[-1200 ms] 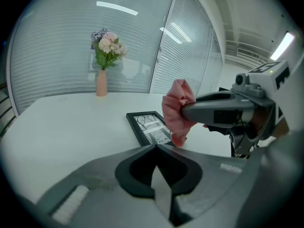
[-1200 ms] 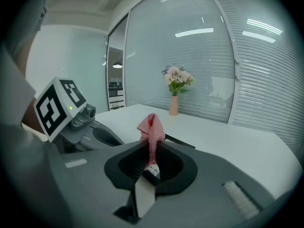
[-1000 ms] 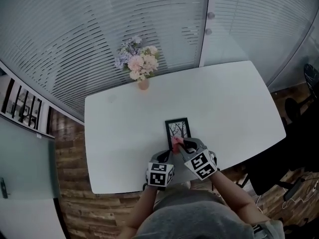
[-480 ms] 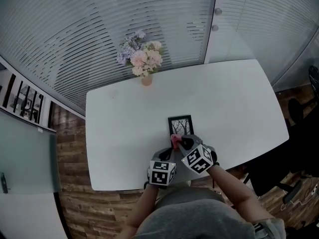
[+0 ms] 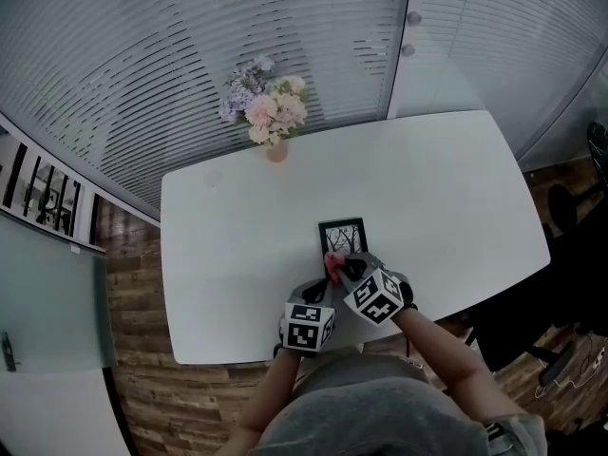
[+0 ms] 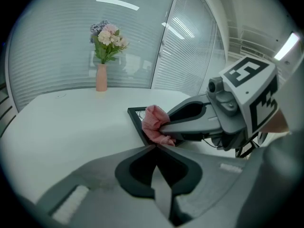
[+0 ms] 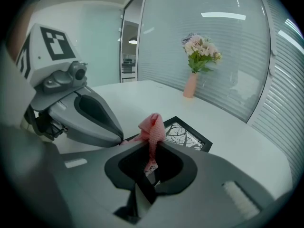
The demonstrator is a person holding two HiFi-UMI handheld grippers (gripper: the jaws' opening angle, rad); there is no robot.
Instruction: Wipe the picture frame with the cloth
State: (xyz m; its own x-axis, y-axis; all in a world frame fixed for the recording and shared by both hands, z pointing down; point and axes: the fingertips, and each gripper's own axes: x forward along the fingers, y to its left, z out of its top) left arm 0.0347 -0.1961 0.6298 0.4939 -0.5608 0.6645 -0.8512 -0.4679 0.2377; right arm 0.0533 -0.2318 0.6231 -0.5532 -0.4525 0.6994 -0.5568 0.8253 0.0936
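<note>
- The right gripper (image 7: 151, 150) pinches a crumpled pink mesh cloth (image 7: 152, 126) between its jaws; the bunched cloth stands up past the jaw tips.
- The cloth sits over the near left part of the flat black rectangular picture frame (image 5: 342, 237).
- The frame lies on the white round-cornered table (image 5: 237, 255), near the person's edge.
- The left gripper (image 6: 154, 147) has its jaws pressed together on nothing, tips just beside the frame.
- A peach vase of pastel flowers (image 5: 268, 112) stands well apart.
</note>
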